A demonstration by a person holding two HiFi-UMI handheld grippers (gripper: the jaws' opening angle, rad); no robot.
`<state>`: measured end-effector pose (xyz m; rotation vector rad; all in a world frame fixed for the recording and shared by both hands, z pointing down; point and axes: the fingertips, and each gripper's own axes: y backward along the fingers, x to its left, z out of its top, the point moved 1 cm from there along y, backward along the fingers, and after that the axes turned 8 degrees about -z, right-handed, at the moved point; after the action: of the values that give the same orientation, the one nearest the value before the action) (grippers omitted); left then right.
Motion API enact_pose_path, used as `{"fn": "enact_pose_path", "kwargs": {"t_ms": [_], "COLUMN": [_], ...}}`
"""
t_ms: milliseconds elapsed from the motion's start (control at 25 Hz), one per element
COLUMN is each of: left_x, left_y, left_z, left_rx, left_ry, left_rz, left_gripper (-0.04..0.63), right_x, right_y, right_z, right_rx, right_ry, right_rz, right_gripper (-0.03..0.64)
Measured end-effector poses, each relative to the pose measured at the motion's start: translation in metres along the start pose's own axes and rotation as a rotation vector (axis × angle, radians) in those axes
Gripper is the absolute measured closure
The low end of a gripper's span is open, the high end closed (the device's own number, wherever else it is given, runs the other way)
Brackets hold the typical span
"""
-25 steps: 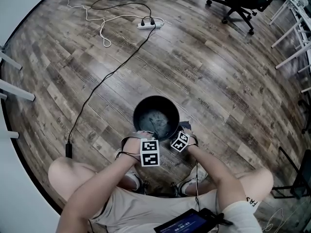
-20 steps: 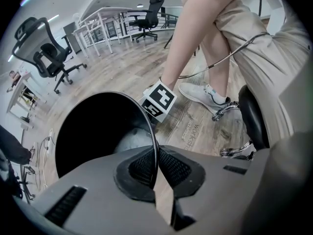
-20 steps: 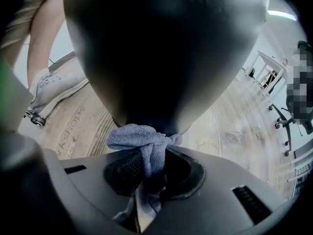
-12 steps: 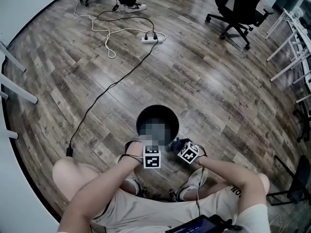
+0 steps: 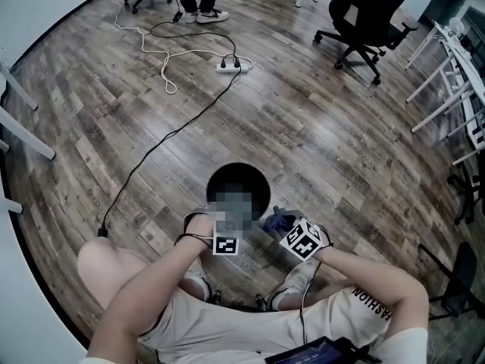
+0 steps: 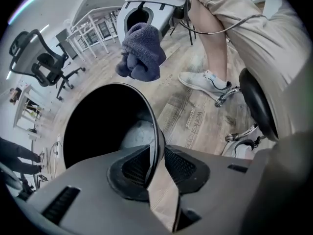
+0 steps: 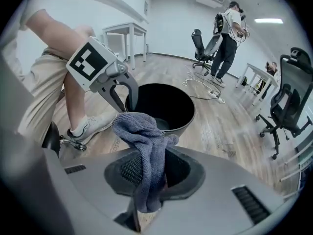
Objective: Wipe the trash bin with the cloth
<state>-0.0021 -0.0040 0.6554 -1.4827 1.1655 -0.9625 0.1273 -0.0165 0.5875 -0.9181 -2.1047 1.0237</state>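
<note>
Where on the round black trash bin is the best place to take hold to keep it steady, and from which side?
Take the round black trash bin by its thin top rim, on the edge nearest the person, from above, one jaw inside and one outside. It stands open-topped, and the wall is thin enough to fit between jaws; the body looks too wide.

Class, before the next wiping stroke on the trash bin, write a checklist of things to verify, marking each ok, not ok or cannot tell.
1. Cloth clamped in right tongs: ok.
2. Trash bin standing mouth up: ok.
3. Left tongs gripping the rim: not ok; jaws have just been opening, rim between them unpressed.
4. Cloth touching the bin: not ok; held clear of it.
5. Dirt left inside: cannot tell; interior dark.
</note>
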Motion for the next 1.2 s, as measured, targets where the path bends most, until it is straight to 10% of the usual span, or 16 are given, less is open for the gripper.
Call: {"fn": "enact_pose_path", "kwargs": {"t_ms": [600,1200], "left_x": [-0.010,-0.007], "left_y": [-0.003,-0.004], "left_z": [0.019,0.027], "left_rx": [-0.027,-0.048], "left_ry": [-0.047,0.021], "left_rz": [-0.038,-0.054], "left_gripper": [0.563,0.568], "right_x": [0.009,0.020], "right_y": [-0.081,-0.204], "right_z": [-0.015,-0.088], "right_rx": [0.069,0.107], "right_ry": [0.056,-0.105], "right_rz": [-0.007,-0.047], "right_gripper": [0.549,0.549]}}
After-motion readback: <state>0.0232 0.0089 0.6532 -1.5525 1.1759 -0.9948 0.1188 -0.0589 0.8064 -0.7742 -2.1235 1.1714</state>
